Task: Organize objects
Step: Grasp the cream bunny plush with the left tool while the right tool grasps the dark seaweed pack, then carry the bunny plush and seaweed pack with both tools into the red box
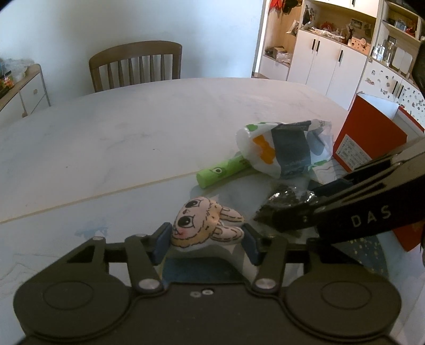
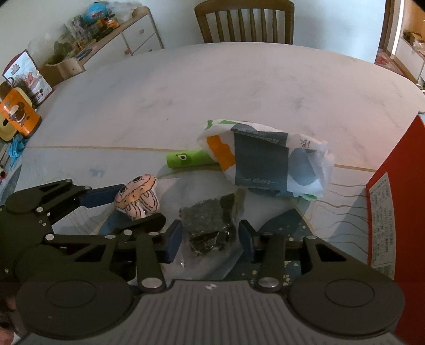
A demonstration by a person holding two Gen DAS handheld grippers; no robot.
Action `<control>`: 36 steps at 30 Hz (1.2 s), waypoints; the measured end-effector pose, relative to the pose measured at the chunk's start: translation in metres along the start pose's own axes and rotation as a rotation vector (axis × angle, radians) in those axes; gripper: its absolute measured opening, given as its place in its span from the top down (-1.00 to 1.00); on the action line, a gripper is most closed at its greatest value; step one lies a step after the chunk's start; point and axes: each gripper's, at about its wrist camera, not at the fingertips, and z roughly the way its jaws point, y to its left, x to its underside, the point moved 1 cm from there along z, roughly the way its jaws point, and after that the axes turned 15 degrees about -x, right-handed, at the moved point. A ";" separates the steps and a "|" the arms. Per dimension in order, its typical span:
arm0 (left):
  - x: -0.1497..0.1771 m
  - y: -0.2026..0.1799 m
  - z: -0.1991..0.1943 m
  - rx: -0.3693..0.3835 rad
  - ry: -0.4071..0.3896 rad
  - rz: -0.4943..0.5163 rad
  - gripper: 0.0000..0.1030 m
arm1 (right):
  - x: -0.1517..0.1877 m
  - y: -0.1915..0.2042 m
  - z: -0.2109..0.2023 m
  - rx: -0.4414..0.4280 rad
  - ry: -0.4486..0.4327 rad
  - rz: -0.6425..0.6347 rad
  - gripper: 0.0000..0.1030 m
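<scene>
Bunny toy (image 1: pixel 207 225) between hand-held gripper (image 1: pixel 205 242) pads

Pale marble-look oval table (image 1: pixel 159 119), seam line running across it. Wooden slat-back chair (image 1: pixel 135 65) at the far edge, plain light wall (image 1: pixel 132 21) behind. Low sideboard with drawers (image 2: pixel 138 34) far left, cluttered on top. White cabinets with open shelving (image 1: pixel 326 55) far right, shelves packed. Soft, bluish daylight.
</scene>
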 end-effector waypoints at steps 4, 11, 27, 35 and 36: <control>0.000 0.000 -0.001 -0.005 0.001 -0.001 -0.04 | 0.001 0.001 -0.001 0.005 -0.006 -0.008 0.28; -0.002 0.003 -0.010 -0.011 -0.002 -0.010 -0.03 | 0.006 0.004 -0.009 0.000 -0.024 -0.014 0.35; -0.007 -0.001 -0.068 0.026 0.005 -0.051 -0.03 | 0.026 0.019 -0.083 -0.056 -0.097 -0.004 0.36; -0.007 -0.015 -0.101 0.042 0.016 -0.051 -0.03 | 0.046 0.020 -0.127 -0.075 -0.127 0.011 0.36; -0.008 -0.018 -0.106 0.045 0.014 -0.049 -0.03 | 0.048 0.019 -0.133 -0.077 -0.132 0.015 0.36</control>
